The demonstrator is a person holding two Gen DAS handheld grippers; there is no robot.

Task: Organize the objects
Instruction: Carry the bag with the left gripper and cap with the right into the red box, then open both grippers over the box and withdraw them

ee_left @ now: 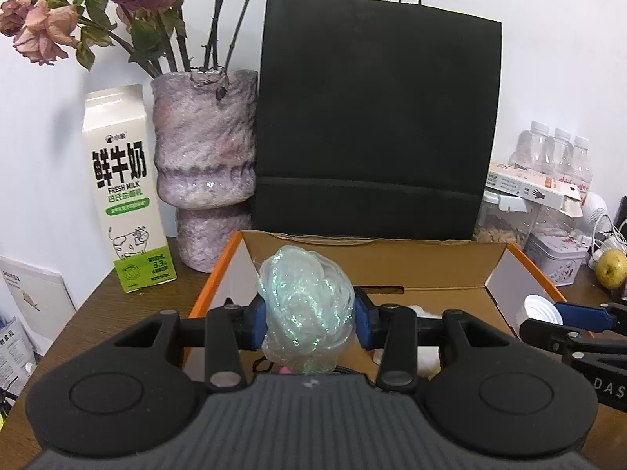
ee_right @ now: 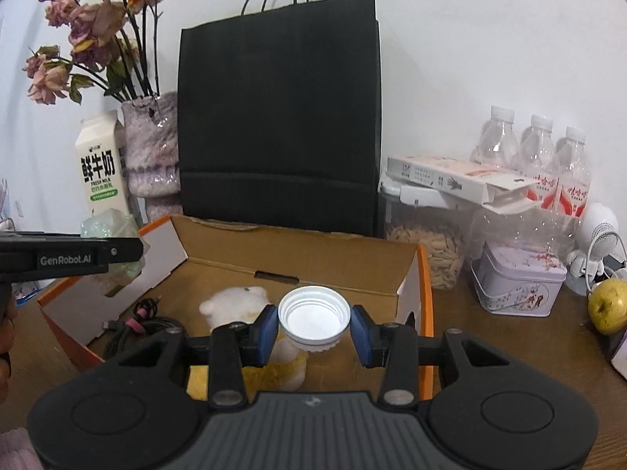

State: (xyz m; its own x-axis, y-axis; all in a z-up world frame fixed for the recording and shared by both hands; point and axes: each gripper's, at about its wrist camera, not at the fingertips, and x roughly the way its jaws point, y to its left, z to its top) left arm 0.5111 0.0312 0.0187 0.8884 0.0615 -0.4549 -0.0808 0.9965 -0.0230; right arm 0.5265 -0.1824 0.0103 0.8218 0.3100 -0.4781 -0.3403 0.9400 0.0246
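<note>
An open cardboard box [ee_left: 392, 252] with orange edges stands before me on the wooden table. My left gripper [ee_left: 309, 319] is shut on a crumpled, glittery pale-green wrap [ee_left: 307, 301], held over the box's left part. My right gripper [ee_right: 313, 331] is shut on a white screw cap [ee_right: 313, 313], its hollow side up, above the box [ee_right: 298, 254]. Inside the box lie a white plush toy [ee_right: 235, 301], a yellow item [ee_right: 282, 376] and a coiled black cable [ee_right: 137, 321]. The right gripper with the cap [ee_left: 539, 309] shows at the right edge of the left wrist view.
Behind the box stand a black paper bag [ee_left: 372, 117], a mottled vase [ee_left: 203, 164] of dried roses and a milk carton [ee_left: 123, 196]. To the right are plastic bottles [ee_right: 537, 149], a jar of seeds [ee_right: 443, 250], a tin [ee_right: 517, 282] and a green apple [ee_right: 609, 305].
</note>
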